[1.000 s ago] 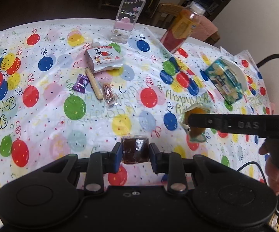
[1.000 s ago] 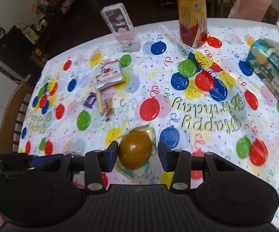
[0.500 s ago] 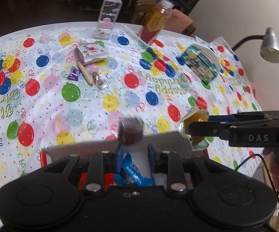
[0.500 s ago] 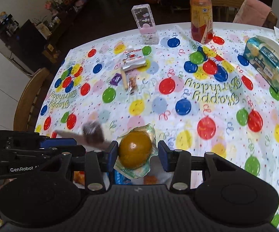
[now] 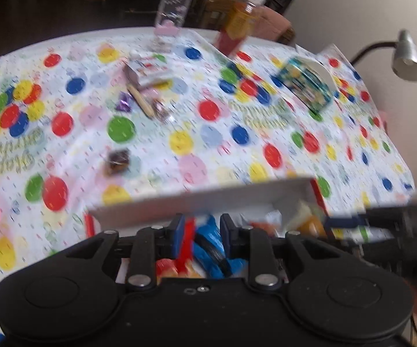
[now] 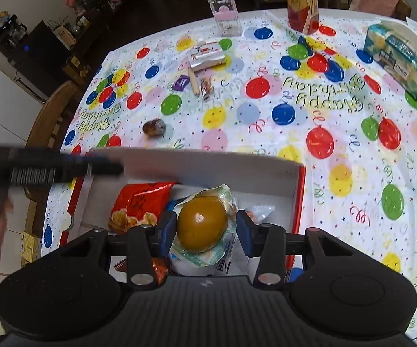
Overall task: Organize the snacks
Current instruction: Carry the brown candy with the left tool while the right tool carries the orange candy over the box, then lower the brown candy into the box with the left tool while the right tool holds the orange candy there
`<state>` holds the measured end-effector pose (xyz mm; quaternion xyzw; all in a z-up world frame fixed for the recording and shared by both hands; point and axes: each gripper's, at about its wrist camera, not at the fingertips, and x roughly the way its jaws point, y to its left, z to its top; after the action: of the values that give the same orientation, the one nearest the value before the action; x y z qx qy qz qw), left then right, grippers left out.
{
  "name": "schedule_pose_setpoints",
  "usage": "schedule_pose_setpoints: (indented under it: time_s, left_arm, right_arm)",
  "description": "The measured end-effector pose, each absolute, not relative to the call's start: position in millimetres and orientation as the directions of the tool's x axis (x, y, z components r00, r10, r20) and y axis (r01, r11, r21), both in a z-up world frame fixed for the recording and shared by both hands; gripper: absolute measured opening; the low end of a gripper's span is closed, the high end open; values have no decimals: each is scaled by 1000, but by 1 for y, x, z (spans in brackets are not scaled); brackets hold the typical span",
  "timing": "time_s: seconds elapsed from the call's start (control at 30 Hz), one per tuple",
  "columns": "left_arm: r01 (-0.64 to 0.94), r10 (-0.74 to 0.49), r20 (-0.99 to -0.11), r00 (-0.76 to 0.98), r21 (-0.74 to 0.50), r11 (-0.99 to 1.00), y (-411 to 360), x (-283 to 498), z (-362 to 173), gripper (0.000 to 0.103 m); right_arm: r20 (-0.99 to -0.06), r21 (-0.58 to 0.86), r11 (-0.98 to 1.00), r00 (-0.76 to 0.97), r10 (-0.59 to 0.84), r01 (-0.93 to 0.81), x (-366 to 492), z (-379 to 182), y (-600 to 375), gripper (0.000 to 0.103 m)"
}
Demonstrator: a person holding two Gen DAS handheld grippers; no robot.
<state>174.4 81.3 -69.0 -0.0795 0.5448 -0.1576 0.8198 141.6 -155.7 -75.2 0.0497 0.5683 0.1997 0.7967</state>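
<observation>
My right gripper [image 6: 207, 228] is clamped on the wrapped egg [image 6: 202, 224], directly over the box [image 6: 196, 167] at the table's near edge. My left gripper [image 5: 202, 232] is apart and empty; the brown candy [image 5: 117, 161] lies outside the box, ahead-left of it.

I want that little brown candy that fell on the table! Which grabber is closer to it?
The left gripper. It hangs open over the box's left side, just across the wall from the brown candy. The right gripper sits farther right, around the wrapped egg.

Left wrist view motion-blurred; bottle [image 6: 301, 0] top cropped.
</observation>
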Motion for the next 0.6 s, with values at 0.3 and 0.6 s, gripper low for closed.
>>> schedule_pose_setpoints:
  time_s: [0.3,0.6]
  left_arm:
    - [85,-212,-889,406,-194,977,102,237,-85,89]
    - [-5,-160,-942,295,-169,986,95,280,-144,70]
  right_arm:
    - [-878,338,905,259,402,-259,142,-81,-161,44]
    - [-885,359,898,212,414,-255,144,-97,-161,44]
